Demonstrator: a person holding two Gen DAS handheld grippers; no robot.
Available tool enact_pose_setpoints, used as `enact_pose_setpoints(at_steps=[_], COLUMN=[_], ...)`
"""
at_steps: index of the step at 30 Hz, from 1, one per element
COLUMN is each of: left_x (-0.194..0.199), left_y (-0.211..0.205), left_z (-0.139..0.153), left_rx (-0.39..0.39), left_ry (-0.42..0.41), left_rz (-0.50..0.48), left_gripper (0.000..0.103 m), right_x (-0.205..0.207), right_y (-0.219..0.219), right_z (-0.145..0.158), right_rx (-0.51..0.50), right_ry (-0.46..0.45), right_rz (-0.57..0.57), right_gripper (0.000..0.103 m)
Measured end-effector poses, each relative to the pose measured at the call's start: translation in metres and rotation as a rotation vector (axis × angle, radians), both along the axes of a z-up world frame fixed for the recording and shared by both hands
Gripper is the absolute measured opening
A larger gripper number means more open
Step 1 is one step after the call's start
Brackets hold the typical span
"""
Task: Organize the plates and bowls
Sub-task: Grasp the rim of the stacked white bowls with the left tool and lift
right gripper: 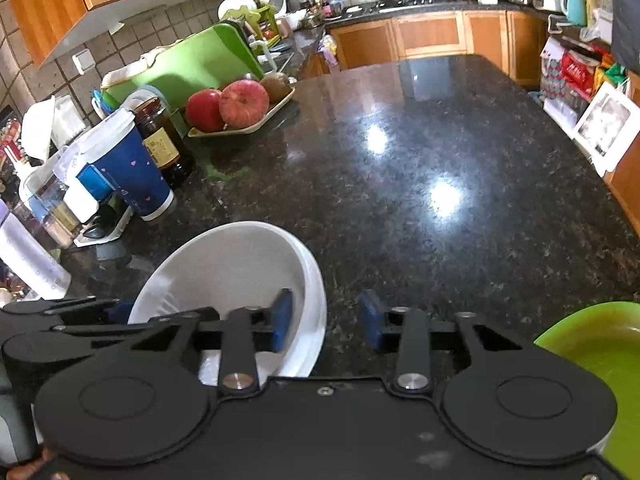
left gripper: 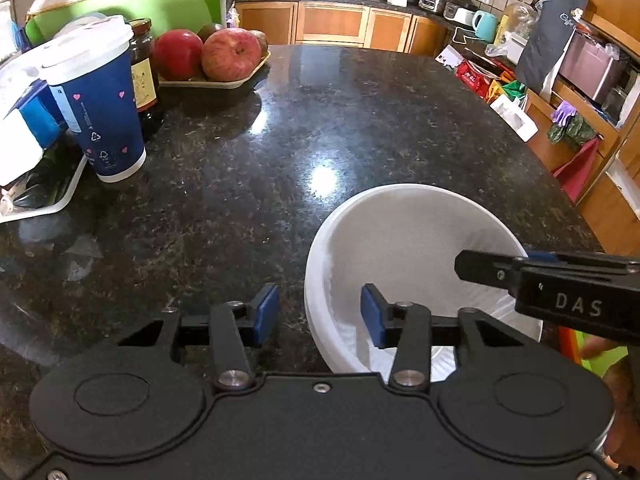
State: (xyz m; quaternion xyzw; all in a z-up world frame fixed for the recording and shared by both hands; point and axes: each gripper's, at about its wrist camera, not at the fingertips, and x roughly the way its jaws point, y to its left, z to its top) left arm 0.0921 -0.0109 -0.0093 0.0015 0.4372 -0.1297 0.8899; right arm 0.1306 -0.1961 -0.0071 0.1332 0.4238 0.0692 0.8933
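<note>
A large white bowl [left gripper: 404, 240] stands on the dark granite counter [left gripper: 300, 128], near its front edge. My left gripper [left gripper: 319, 314] is open and straddles the bowl's left rim, one finger inside and one outside. My right gripper [right gripper: 326, 320] is open and straddles the same bowl's [right gripper: 236, 264] right rim, its left finger inside. The right gripper's finger also shows in the left wrist view [left gripper: 488, 270], reaching over the bowl. A green bowl or plate [right gripper: 600, 344] sits at the lower right of the right wrist view.
A blue paper cup with a white lid [left gripper: 96, 100], a dark jar [left gripper: 144, 68] and a tray of apples [left gripper: 212, 56] stand at the counter's left. A white tray [left gripper: 40, 200] holds clutter. A green cutting board [left gripper: 132, 0] leans behind. Cabinets lie beyond.
</note>
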Motion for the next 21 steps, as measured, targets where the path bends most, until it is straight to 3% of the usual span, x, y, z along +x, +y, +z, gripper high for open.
enact_pose_setpoints(at_steps=[4,11,21], left_x=[0.003,0.002,-0.019], left_y=[-0.002,-0.004,0.006], left_z=[0.0,-0.003,0.004], left_rx=[-0.002,-0.024,-0.043], left_ry=[0.009,0.037,0.015], left_rz=[-0.008,-0.035,-0.055], left_gripper=[0.051,0.037,0.028], right_x=[0.002,0.002,-0.021], right_y=[0.002,0.006,0.024], right_z=[-0.003,-0.004,-0.001], right_rx=[0.008,0.01,-0.051], right_ry=[0.01,0.018,0.0], right_rz=[0.005,-0.003,-0.018], right_gripper=[0.026,0.023,0.019])
